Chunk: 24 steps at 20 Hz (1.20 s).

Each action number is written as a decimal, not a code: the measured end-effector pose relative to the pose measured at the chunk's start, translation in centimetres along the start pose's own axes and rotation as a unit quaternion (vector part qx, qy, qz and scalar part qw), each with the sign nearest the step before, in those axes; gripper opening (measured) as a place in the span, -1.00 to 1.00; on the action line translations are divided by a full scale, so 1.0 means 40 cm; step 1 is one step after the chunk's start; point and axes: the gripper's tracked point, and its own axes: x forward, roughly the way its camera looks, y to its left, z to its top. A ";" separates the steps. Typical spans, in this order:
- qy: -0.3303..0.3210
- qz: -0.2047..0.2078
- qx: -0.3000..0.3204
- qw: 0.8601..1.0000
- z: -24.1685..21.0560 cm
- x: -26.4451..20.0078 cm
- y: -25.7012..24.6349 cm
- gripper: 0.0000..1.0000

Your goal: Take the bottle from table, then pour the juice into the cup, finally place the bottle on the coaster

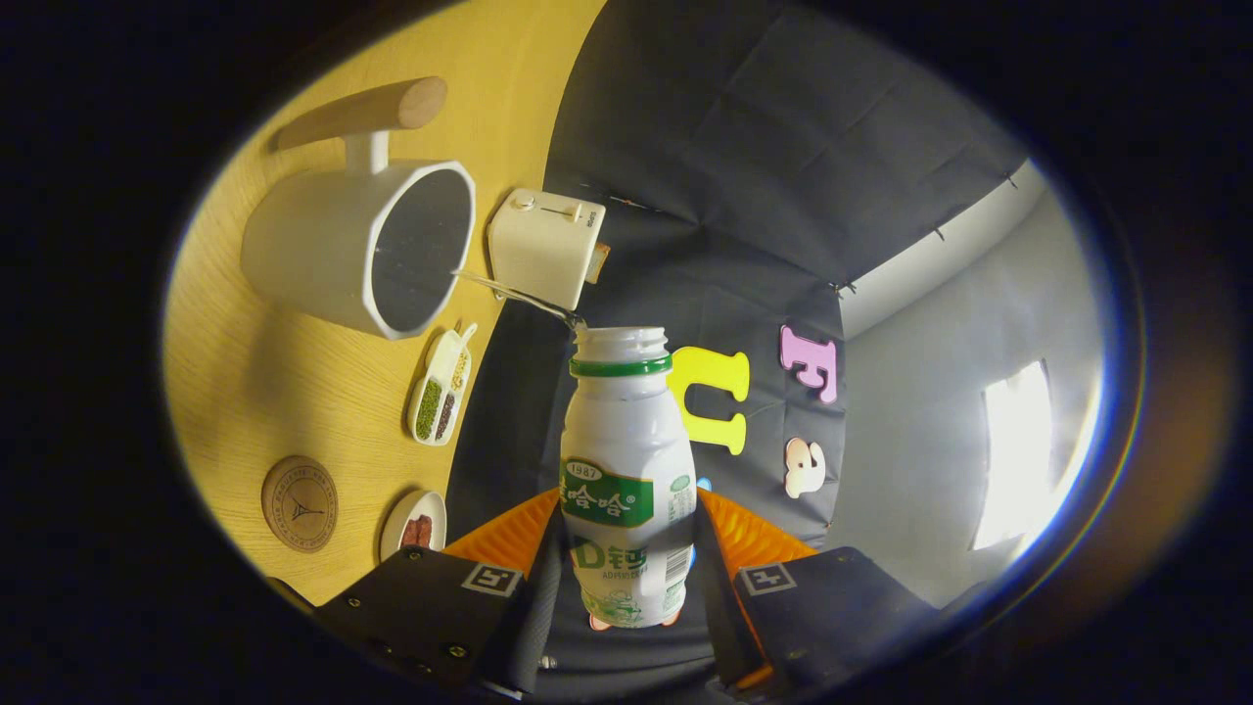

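Currently, juice is streaming into the cup (367, 245) on the table (274, 392), the coaster (300, 503) waiting nearby, while the hand-held gripper (626, 558) is clamping the tilted bottle (626, 480); any wobble risks spilling past the rim.

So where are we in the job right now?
Done: the bottle is off the table, clamped between the tongs. In hand: it is tipped, a thin stream running from its mouth into the white cup. Left: setting it on the round coaster, which sits bare.
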 end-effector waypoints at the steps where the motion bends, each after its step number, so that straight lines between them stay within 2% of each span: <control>1: -0.003 0.000 -0.002 1.000 0.002 -0.002 0.000 0.32; 24: -0.047 -0.036 -0.077 0.995 0.031 -0.014 -0.005 0.32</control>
